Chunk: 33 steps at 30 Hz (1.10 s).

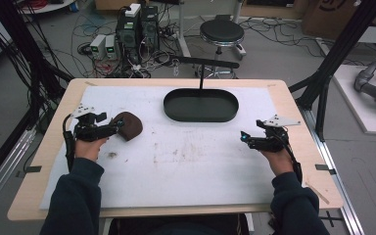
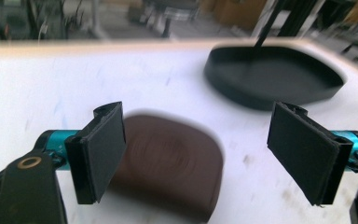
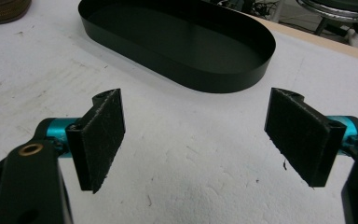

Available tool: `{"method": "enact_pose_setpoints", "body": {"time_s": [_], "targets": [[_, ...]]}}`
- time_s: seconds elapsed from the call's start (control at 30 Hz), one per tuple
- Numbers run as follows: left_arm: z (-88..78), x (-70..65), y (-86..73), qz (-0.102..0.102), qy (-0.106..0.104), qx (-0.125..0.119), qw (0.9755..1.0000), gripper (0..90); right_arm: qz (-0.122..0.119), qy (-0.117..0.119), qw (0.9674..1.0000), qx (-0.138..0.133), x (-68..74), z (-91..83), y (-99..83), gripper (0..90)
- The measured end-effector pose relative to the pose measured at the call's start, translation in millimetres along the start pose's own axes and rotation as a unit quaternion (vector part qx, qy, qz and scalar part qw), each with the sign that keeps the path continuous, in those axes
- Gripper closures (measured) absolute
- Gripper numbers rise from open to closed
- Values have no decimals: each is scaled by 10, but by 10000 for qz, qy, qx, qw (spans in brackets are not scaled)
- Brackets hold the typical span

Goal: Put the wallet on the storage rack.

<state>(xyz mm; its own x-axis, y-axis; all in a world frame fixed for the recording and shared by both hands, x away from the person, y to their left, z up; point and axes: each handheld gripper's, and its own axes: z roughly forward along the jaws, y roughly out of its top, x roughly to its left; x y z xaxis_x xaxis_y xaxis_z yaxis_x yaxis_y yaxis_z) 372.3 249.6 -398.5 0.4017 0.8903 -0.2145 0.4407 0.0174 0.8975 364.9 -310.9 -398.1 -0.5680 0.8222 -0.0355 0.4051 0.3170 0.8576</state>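
Now: left gripper hovers wide open at the brown pad, near the table's left edge.
Right gripper: wide open, empty, near the right edge.
Tray: black, empty, toward the far edge.
Advice: probably lower the jaws to straddle the pad squarely before closing.

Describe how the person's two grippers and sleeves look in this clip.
Both sleeves are dark navy. The left gripper and right gripper are black, each topped by a grey three-cornered plate and trailing a black cable. Up close, each has flat black rectangular pads on teal metal stubs, plus a brass-ringed hole in the black body.
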Motion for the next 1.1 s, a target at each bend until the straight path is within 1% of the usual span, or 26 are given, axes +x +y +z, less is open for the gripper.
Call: {"method": "enact_pose_setpoints", "body": {"time_s": [0.03, 0.07, 0.1, 0.13, 0.17, 0.23, 0.27, 0.33, 0.4, 0.43, 0.5, 0.53, 0.6, 0.67, 0.7, 0.73, 0.77, 0.8, 0.83, 0.87, 0.9, 0.97, 1.0, 1.03, 1.07, 1.1], "targets": [[5, 22, -40, -73, 73, 60, 9999, 193, -10, -3, 10000, -5, 1, -2, -1, 204], [29, 68, -105, -243, 247, 258, 9991, 198, -29, 3, 10000, -10, 2, -3, -1, 204], [29, 68, -105, -243, 247, 258, 9991, 198, -32, 6, 10000, -10, 3, -4, 0, 204], [46, 86, -135, -325, 331, 327, 9984, 198, -32, 6, 10000, -10, 3, -4, 0, 204], [111, 104, -180, -476, 427, 558, 9964, 198, -36, 15, 10000, -14, 3, -7, -1, 205], [197, 119, -219, -547, 462, 723, 9948, 202, -43, -1, 10000, -19, -1, -7, 0, 204], [197, 119, -219, -547, 462, 723, 9948, 213, -43, -1, 10000, -19, -1, -7, 0, 204], [266, 150, -245, -727, 494, 757, 9933, 214, -17, 3, 10000, -9, 0, -4, 0, 204], [328, 185, -267, -946, 510, 761, 9913, 216, -33, 2, 10000, -14, 0, -3, 0, 205], [390, 221, -271, -1163, 396, 816, 9891, 216, -32, 3, 10000, -13, 0, -1, 0, 205], [422, 223, -266, -1172, 405, 816, 9889, 214, -28, 2, 10000, -1, 0, 2, -1, 204], [453, 221, -252, -1105, 417, 841, 9894, 200, -12, 1, 10000, 17, 1, 6, -2, 205], [539, 189, -208, -930, 520, 996, 9893, 168, -18, 8, 10000, 35, 3, 22, -2, 205], [611, 168, -168, -675, 609, 1138, 9893, 177, -34, 5, 10000, 54, 7, 27, -4, 205], [673, 163, -154, -535, 585, 1146, 9902, 179, -37, -2, 10000, 61, 8, 25, -3, 205], [673, 163, -154, -535, 585, 1146, 9902, 185, -37, -2, 10000, 61, 8, 25, -3, 205], [696, 175, -155, -454, 328, 1114, 9922, 231, -47, 9, 10000, 55, 5, 19, -5, 206], [696, 175, -155, -454, 328, 1114, 9922, 294, -47, 9, 10000, 55, 5, 19, -5, 206], [700, 176, -158, -398, 198, 1065, 9933, 294, -47, 5, 10000, 55, 2, 15, -4, 205], [707, 170, -162, -292, 119, 1018, 9943, 335, -52, -6, 10000, 44, -2, 13, -4, 206], [709, 166, -160, -232, 55, 1017, 9945, 354, -20, -2, 10000, 50, 0, 12, -6, 205], [714, 161, -165, -117, -145, 1010, 9947, 394, -66, 6, 10000, 53, -4, 18, -7, 206], [714, 161, -165, -117, -145, 1010, 9947, 400, -66, 8, 10000, 66, -1, 17, -6, 206], [717, 157, -170, -85, -304, 1025, 9942, 408, -56, 4, 10000, 62, 4, 17, -6, 206], [717, 157, -170, -85, -304, 1025, 9942, 415, -58, 0, 10000, 57, 5, 17, -6, 206], [718, 137, -171, 6, -470, 1071, 9931, 421, -55, 2, 10000, 58, 5, 16, -6, 206]]}}
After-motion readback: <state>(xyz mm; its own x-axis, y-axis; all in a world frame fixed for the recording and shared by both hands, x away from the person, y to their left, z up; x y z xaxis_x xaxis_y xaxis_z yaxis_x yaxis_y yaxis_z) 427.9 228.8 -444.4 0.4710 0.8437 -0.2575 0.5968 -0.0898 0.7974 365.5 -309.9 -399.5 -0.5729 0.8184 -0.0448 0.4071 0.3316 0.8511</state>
